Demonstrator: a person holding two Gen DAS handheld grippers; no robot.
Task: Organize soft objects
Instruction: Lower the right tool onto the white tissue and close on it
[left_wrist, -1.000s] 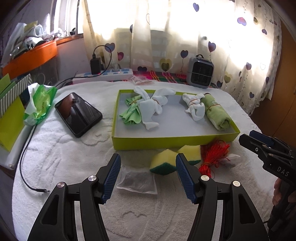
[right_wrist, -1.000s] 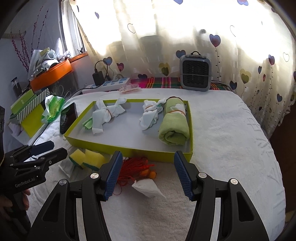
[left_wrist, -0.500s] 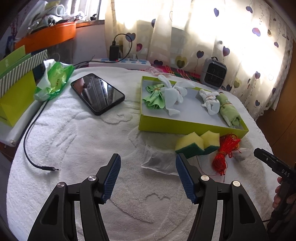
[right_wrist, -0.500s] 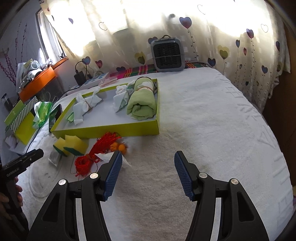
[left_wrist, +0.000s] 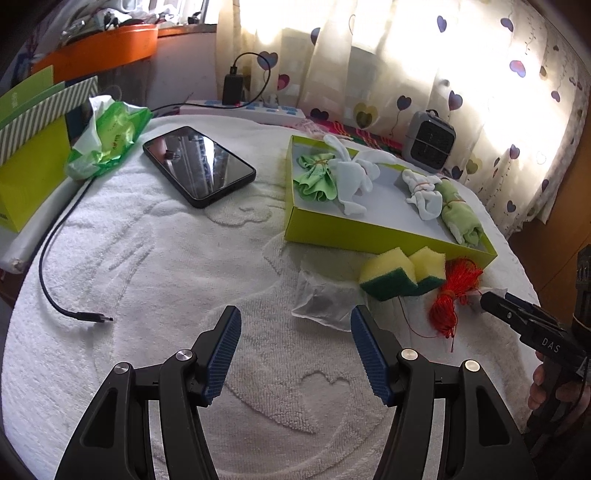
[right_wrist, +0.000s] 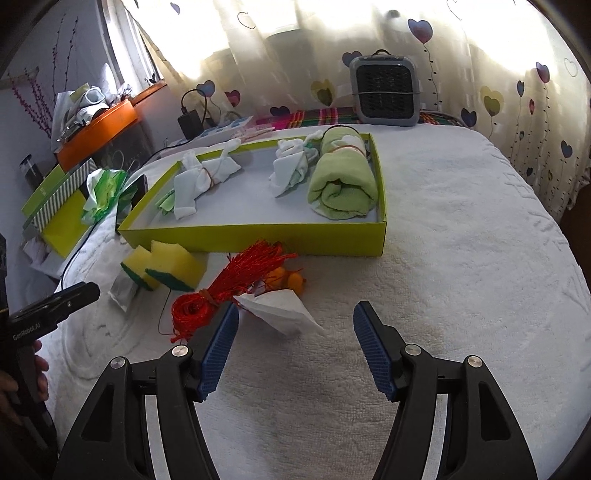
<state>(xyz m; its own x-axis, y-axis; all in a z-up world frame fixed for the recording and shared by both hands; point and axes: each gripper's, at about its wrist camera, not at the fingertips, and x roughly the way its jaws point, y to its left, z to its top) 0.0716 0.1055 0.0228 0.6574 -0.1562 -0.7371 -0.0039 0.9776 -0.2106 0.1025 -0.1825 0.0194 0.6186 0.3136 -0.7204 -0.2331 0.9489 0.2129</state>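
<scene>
Soft items sit in two groups on the white towel-covered desk (right_wrist: 461, 229). Inside the lime-green tray (right_wrist: 258, 242): rolled green towel (right_wrist: 341, 188) w/ rubber band at the right end, white cloth bundle (right_wrist: 290, 168) just beside it, another white bundle (right_wrist: 201, 179) toward the left end touching a green ruffled cloth (left_wrist: 316, 179). Outside, along the tray's near wall: two yellow-green sponges (right_wrist: 164, 264) touching each other, red string tassel (right_wrist: 229, 286) next to them, small orange pieces (right_wrist: 290, 280) behind the tassel, white folded paper (right_wrist: 280, 310) in front of it, and a clear plastic bag (left_wrist: 325, 299) left of the sponges.

Right claw (right_wrist: 293, 345) is released, nothing between the blue pads; jaws have just been opening wider. It hangs low over the towel, left finger (right_wrist: 218, 349) right by the tassel coil, paper's tip between the fingers but untouched.

Left claw (left_wrist: 295, 354) also spread wide & empty, above bare towel, plastic bag just beyond its right finger (left_wrist: 369, 354).

Further out: black phone (left_wrist: 199, 166) left of the tray, green wipes pack (left_wrist: 107, 138), loose charging cable (left_wrist: 55, 254), grey heater (right_wrist: 384, 94) by the heart-print curtain (right_wrist: 498, 74).
</scene>
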